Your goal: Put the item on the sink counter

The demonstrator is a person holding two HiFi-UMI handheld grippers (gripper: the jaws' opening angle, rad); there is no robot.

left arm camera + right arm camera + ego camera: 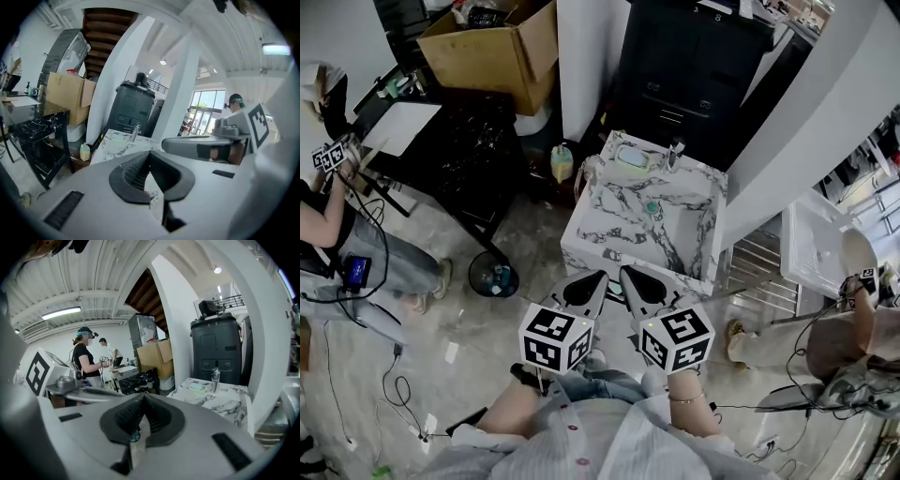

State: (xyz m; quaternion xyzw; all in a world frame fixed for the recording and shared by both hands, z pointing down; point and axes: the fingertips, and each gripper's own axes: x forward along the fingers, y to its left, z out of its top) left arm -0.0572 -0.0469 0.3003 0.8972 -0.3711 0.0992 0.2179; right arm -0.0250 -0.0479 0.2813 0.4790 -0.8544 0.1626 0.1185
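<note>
Just short of the marble sink [584,246], at its front edge, the left gripper [601,276] and the right gripper [626,273] hang side by side, tips toward it and touching nothing. Each has its jaws pressed together at the tips, and I see nothing gripped in either. The item [631,157], pale green and flat, lies on the sink's back ledge, just left of the tap [674,153]. A yellow bottle [562,162] stands on the floor by the sink's left back corner. A round black bin [493,277] sits on the floor off the sink's left front corner. Behind the sink rises a dark cabinet [684,66].
</note>
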